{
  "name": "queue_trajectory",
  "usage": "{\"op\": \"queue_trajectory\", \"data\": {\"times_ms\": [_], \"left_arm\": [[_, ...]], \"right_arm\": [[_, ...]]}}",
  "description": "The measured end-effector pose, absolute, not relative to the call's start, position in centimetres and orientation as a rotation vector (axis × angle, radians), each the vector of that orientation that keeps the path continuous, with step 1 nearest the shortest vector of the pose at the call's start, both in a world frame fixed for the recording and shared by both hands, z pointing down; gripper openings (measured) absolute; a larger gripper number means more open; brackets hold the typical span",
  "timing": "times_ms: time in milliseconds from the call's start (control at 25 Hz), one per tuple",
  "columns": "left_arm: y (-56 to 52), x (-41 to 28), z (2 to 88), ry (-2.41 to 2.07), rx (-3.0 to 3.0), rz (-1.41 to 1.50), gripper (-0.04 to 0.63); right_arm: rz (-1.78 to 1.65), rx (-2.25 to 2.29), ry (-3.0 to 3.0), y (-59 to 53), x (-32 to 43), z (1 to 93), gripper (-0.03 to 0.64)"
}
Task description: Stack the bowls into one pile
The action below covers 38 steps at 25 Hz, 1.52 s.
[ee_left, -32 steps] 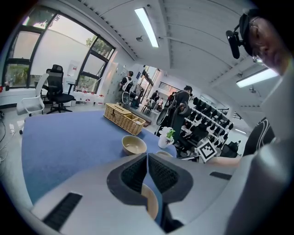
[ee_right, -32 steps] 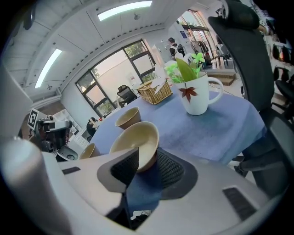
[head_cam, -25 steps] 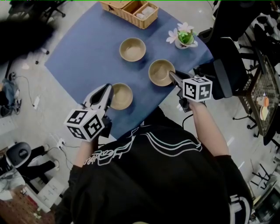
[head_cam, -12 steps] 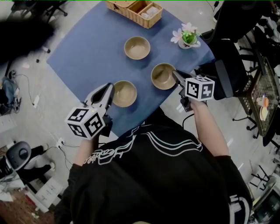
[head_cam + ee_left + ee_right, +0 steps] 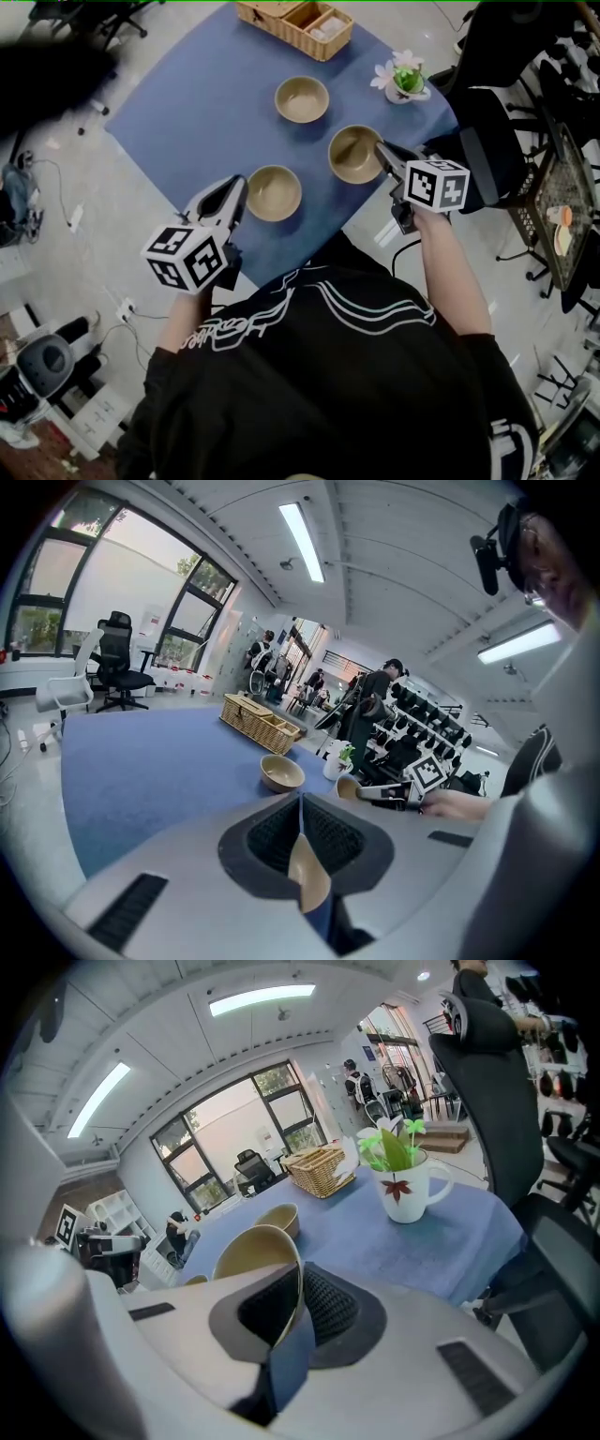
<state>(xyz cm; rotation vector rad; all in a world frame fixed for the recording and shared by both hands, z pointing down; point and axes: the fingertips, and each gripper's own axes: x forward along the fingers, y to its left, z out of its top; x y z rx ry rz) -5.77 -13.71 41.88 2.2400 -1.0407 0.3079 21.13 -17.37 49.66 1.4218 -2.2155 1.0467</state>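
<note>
Jaws of left gripper [image 5: 232, 195] are clamped on rim of near-left tan round bowl [image 5: 275, 193] | jaws of right gripper [image 5: 383, 151] are pinched on rim of right tan round bowl [image 5: 353, 155], held tilted | third tan round bowl [image 5: 302, 99] is set apart, far on blue table [image 5: 187, 112]

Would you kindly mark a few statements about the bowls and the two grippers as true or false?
1. No bowl sits inside another: the near bowl, the right bowl and the far bowl are all apart. True.
2. The right gripper has its fingers clamped on the right bowl's rim. True.
3. The left gripper is empty. False: it is shut on the near bowl's rim.
4. The wicker basket stands between the bowls. False: it sits at the far edge of the blue cloth, beyond the far bowl.
</note>
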Motion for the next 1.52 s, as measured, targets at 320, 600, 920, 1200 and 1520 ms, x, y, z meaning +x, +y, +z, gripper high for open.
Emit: {"op": "queue_trajectory", "data": {"times_ms": [320, 600, 920, 1200, 1520], "left_arm": [[-12.1, -6.8, 41.6, -1.001, 2.264, 0.306, 0.031], [-10.8, -8.9, 41.9, -1.018, 2.269, 0.317, 0.031], [-9.4, -11.8, 42.1, -1.032, 2.254, 0.299, 0.031], [-8.7, -13.9, 41.7, -1.07, 2.258, 0.283, 0.031], [-7.9, -15.4, 41.3, -1.075, 2.263, 0.272, 0.032]], "right_arm": [[0.963, 1.402, -2.259, -16.7, 18.8, 46.7, 0.043], [0.914, 1.335, -2.336, -16.0, 15.0, 44.3, 0.043], [0.845, 1.251, -2.391, -15.7, 10.0, 42.8, 0.043], [0.777, 1.164, -2.414, -15.4, 5.8, 42.7, 0.043], [0.742, 1.059, -2.419, -14.4, 1.7, 43.4, 0.043]]}}
